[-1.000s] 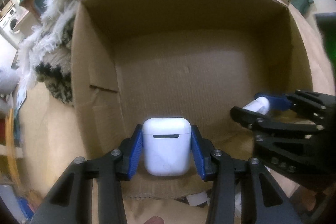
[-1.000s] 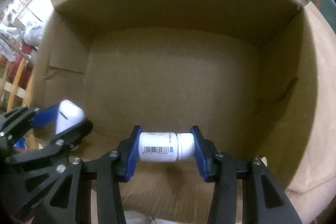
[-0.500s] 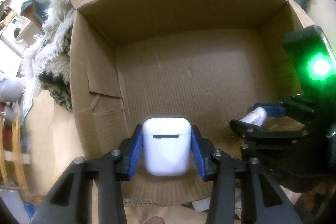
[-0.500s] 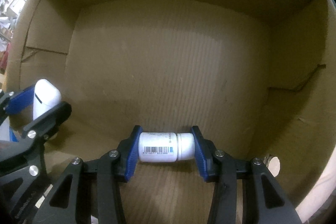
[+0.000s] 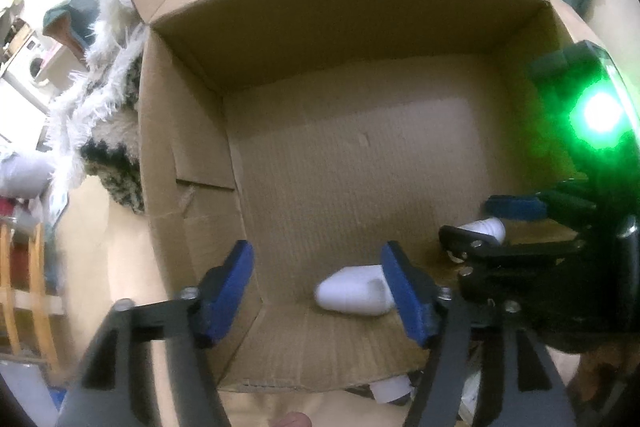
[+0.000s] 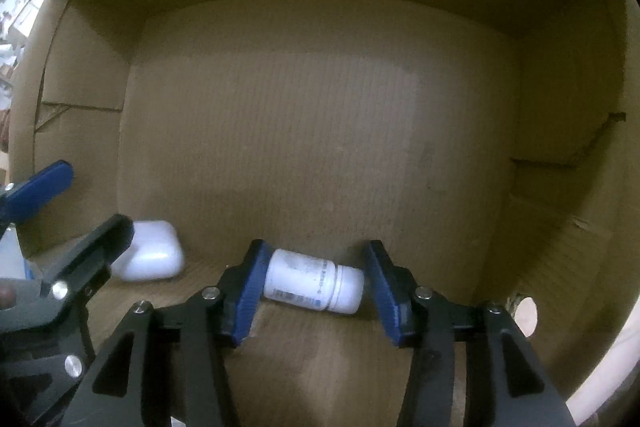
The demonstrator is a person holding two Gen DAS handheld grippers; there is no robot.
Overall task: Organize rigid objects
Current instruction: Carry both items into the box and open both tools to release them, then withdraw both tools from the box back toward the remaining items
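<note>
- Earbud case (image 5: 352, 291) lies on cardboard box (image 5: 180, 155) floor, left gripper (image 5: 320, 297) spread, empty.
- Pill bottle (image 6: 314, 281) lies on its side between spread right gripper (image 6: 314, 289) fingers, released.

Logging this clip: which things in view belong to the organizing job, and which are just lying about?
Job: box; earbud case and pill bottle, both lying on its floor; left gripper and right gripper, both open.
Lying about: shaggy rug; washing machine.
</note>
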